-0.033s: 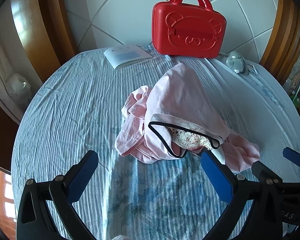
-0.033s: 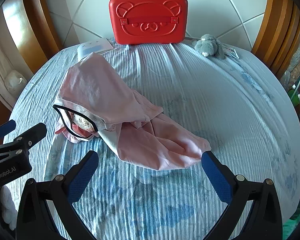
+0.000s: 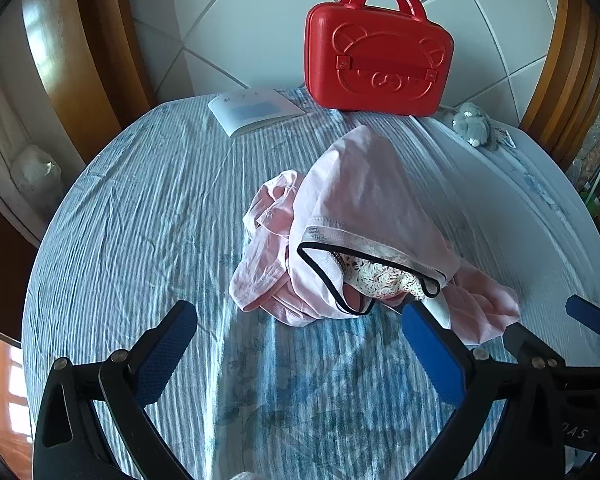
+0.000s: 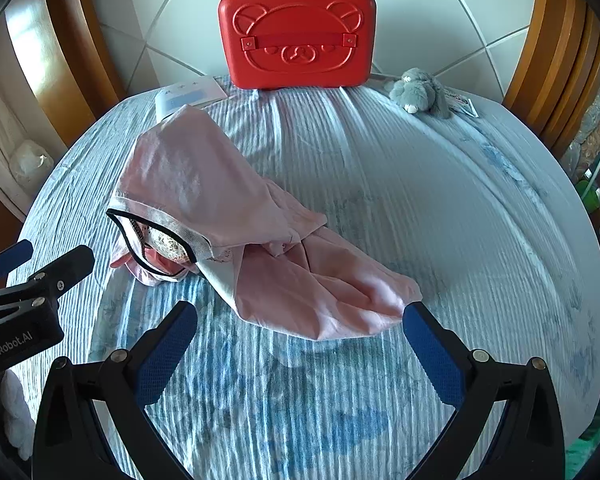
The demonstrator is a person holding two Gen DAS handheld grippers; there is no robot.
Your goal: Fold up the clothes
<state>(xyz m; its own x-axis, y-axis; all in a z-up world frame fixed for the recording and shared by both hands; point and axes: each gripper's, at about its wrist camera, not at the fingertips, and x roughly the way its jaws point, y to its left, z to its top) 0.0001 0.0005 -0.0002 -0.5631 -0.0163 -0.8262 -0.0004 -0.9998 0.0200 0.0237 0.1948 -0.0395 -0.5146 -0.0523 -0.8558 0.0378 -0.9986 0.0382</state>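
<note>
A crumpled pink garment (image 3: 356, 216) with black-trimmed neckline lies heaped at frame centre on the striped blue bedsheet (image 3: 140, 216).

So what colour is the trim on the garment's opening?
Black trim, clearest in the left wrist view.

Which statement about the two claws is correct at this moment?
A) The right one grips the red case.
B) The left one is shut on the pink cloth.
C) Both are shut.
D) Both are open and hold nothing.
D: the left claw and the right claw stand wide open, both short of the pink garment on the bed.
</note>
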